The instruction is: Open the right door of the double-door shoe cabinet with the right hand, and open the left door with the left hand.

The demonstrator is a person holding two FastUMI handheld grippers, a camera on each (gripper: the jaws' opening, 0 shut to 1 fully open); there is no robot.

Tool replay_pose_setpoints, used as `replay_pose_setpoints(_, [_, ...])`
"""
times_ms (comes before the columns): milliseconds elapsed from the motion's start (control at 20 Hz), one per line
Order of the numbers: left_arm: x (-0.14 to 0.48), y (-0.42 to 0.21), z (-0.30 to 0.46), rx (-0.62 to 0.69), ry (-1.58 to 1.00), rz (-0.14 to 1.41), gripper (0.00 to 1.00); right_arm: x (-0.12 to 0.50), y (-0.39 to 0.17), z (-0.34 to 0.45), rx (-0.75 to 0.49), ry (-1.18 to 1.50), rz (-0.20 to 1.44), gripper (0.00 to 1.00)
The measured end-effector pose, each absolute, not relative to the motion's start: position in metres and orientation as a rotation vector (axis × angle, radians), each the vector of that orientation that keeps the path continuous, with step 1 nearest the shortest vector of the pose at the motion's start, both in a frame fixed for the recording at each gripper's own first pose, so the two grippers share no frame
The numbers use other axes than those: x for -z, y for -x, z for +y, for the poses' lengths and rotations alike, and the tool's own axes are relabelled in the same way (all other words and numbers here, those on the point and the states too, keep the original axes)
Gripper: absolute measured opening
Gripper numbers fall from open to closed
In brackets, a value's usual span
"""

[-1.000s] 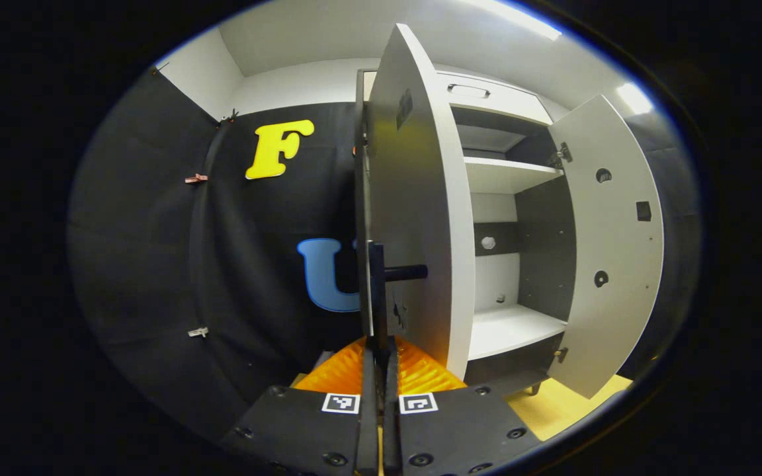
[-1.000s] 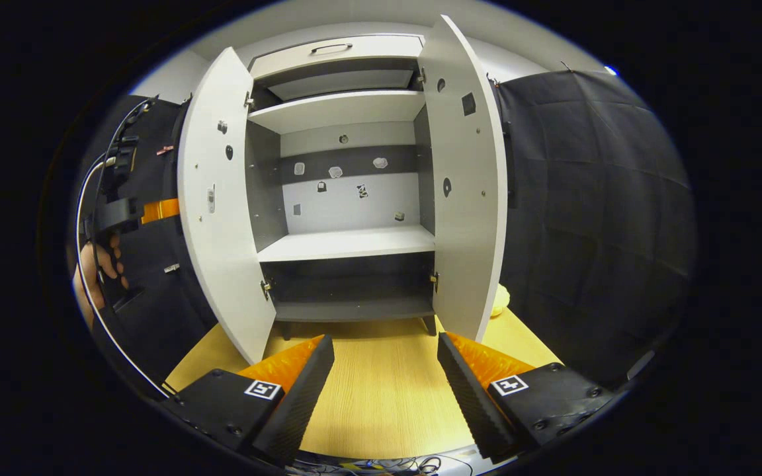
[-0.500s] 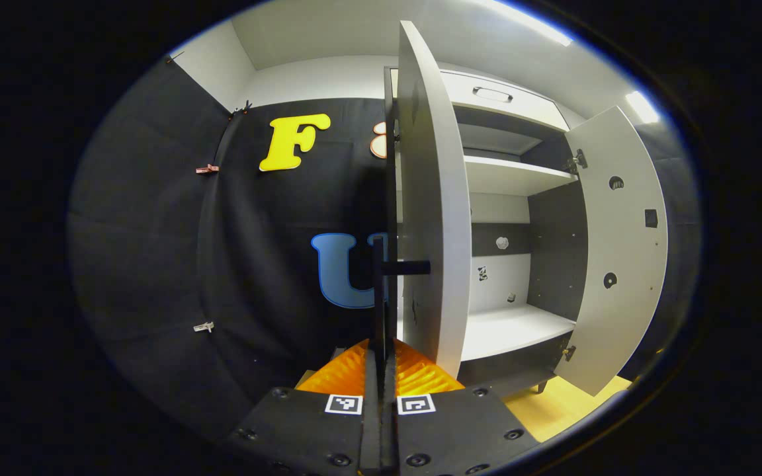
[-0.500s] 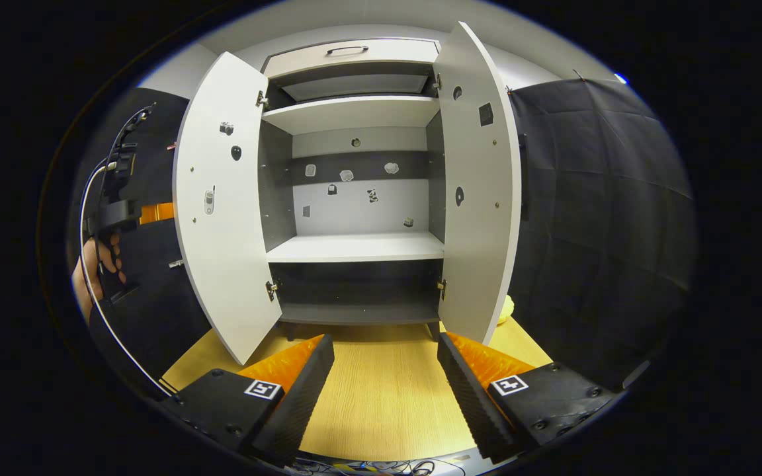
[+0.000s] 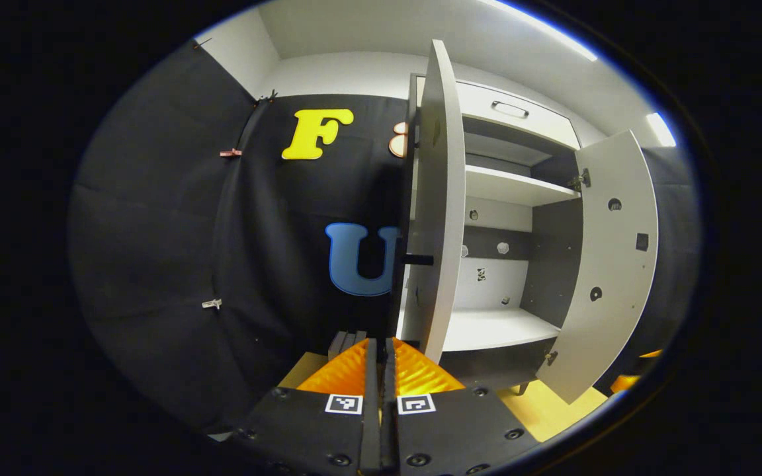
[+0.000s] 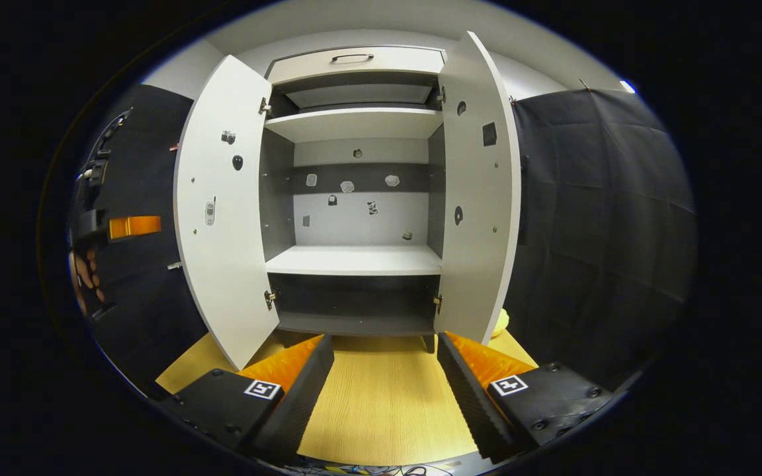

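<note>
Left gripper view first: your left tongs are pressed shut with nothing between them. The left door stands wide open, edge-on to you, and its dark handle sits ahead of the tips, not touching. It looks like the pull is done, so keep the tongs clear of that handle and door edge, so you do not bump it shut. The right door is swung out too. Right gripper view next: your right tongs are spread open and hold nothing, low over the wooden floor. Both doors of the shoe cabinet stand open, showing bare shelves. Keep this hand off the doors too.
</note>
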State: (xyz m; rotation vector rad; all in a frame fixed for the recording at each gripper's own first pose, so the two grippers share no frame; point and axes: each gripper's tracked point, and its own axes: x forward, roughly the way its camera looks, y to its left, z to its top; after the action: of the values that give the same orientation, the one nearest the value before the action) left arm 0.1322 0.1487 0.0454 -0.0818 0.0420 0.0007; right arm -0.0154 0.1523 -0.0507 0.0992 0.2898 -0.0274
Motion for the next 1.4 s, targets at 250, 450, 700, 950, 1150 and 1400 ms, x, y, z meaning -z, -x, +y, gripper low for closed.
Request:
replay_pose_setpoints(250, [-0.064, -0.112, 0.127, -0.043, -0.028, -0.010, 0.06, 0.017, 0.004, 0.134, 0.033, -0.080, 0.221, 0.98])
replay_pose_setpoints(450, [-0.059, -0.103, 0.065, 0.039, 0.050, 0.032, 0.24, -0.011, -0.020, 0.116, 0.020, -0.066, 0.155, 0.98])
replay_pose_setpoints(700, [-0.062, -0.107, 0.033, 0.008, 0.022, 0.008, 0.77, -0.032, -0.030, 0.096, -0.009, -0.085, 0.101, 0.98])
replay_pose_setpoints(950, [-0.044, -0.097, 0.023, -0.094, 0.022, -0.007, 0.98, -0.019, -0.015, 0.058, 0.037, -0.114, 0.101, 0.98])
replay_pose_setpoints(1150, [-0.027, -0.086, 0.015, -0.059, 0.061, 0.024, 0.98, -0.012, -0.003, 0.040, 0.042, -0.117, 0.117, 0.98])
replay_pose_setpoints(1400, [-0.030, -0.075, 0.037, -0.111, 0.037, 0.006, 0.96, -0.016, -0.002, 0.029, 0.030, -0.117, 0.103, 0.98])
